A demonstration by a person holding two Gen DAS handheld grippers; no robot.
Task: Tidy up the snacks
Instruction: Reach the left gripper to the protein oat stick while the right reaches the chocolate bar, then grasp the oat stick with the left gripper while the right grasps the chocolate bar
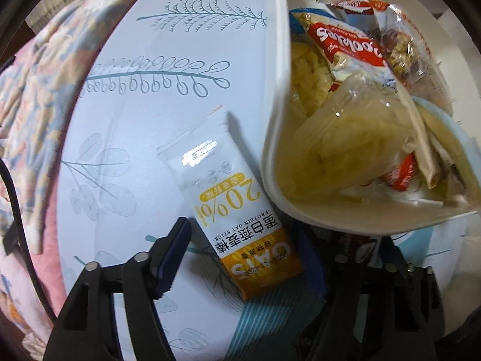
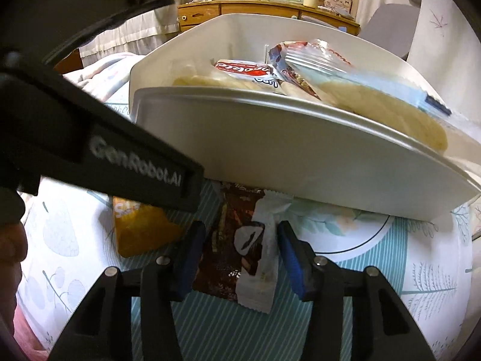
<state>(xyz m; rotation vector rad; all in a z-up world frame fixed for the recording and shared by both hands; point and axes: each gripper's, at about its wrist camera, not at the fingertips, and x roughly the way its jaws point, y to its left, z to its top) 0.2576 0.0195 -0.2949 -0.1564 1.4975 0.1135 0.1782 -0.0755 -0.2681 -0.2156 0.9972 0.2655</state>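
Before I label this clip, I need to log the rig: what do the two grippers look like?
Both are black plastic, each with two angular fingers, silver rivet pins at the joints and blue pads on the inner faces. The left gripper has a thin black cable at the view's left edge. In the right gripper view, the left one's body bears white "GenRobot.AI" lettering. No sleeve shows.

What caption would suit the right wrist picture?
Right gripper open around a brown-and-white snack packet beside the white snack bin.
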